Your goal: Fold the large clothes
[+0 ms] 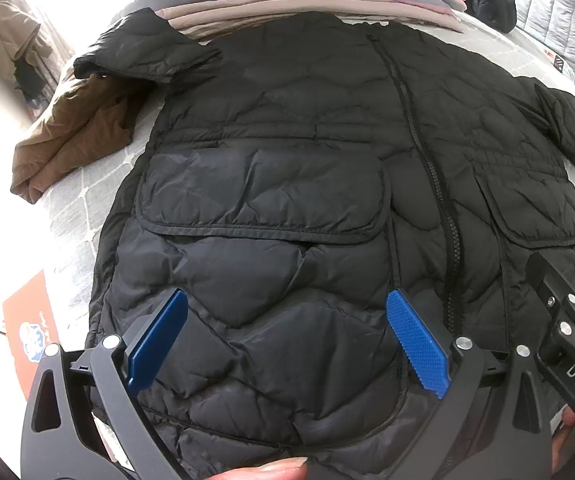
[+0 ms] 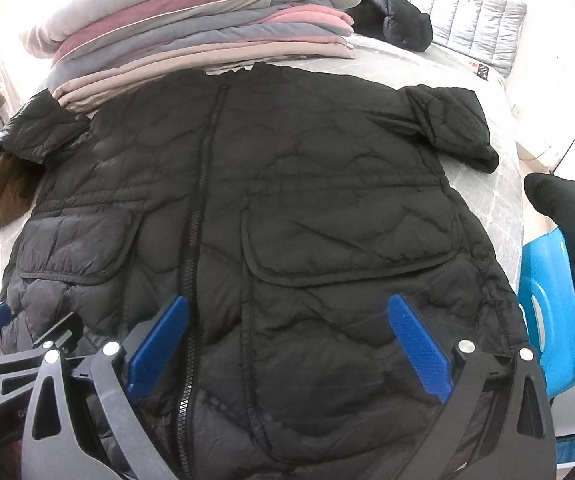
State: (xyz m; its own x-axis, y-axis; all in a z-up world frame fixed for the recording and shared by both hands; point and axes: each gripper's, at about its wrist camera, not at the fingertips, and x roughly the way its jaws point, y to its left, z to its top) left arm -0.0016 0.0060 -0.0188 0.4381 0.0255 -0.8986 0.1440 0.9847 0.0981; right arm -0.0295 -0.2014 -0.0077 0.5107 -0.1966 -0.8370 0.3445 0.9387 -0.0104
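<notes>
Your left gripper (image 1: 287,344) hovers low over the black jacket (image 1: 307,152) hem, jaws released. Right gripper (image 2: 287,346) sits at its 3 o'clock, jaws likewise spread, gripping nothing.

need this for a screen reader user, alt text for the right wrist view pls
A black quilted jacket lies spread flat, front up and zipped, on a grey bed, with the open right gripper over its hem. Folded bedding is stacked beyond the collar.

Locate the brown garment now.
The crumpled brown cloth garment lies at the left of both views on the grey bed cover, partly under the black quilted jacket's sleeve.
</notes>
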